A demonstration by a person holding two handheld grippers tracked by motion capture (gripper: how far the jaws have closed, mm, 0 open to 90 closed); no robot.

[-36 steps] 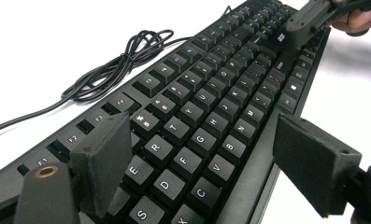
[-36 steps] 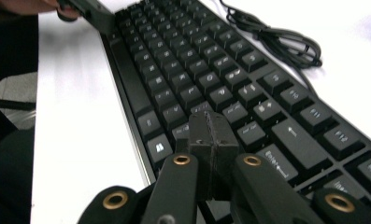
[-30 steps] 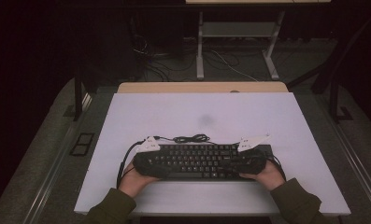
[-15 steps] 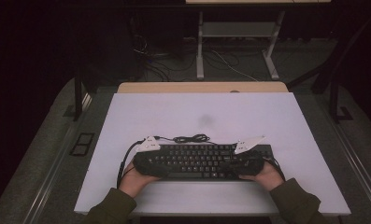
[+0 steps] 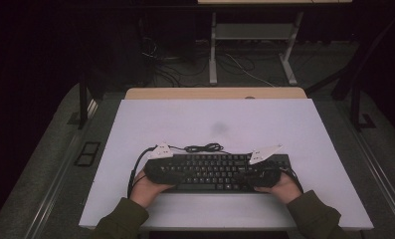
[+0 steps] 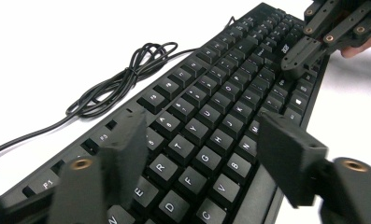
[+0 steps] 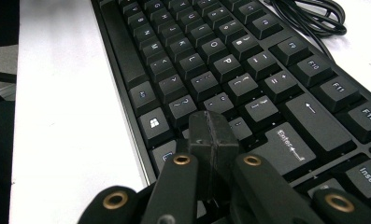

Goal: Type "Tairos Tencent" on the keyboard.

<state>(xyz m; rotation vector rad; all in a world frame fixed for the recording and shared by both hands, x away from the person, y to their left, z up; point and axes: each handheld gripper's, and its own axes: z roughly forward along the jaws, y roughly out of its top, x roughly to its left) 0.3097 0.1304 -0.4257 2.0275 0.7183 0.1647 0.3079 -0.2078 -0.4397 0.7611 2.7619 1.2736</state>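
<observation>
**Keyboard under both claws**

We saw the keyboard (image 5: 215,172) lying on the bench (image 5: 215,124), long axis nine to three. Our left claw (image 6: 206,154), just closing, stood spread over its nine o'clock end; the right claw (image 7: 211,135), pressed together, touched keys at three o'clock.

We see a black keyboard (image 6: 206,126) with white letters on its keys; its coiled cable (image 6: 122,79) is black too, lying on a plain white table (image 5: 215,117); our left gripper (image 6: 197,154) and right gripper (image 7: 211,135) are black with brass-coloured rivets, each topped by a pale grey plate (image 5: 264,154) in the high view; our sleeves (image 5: 317,219) are olive green; beyond the table a tan wooden edge (image 5: 215,93) shows against dark grey floor (image 5: 46,164).
</observation>
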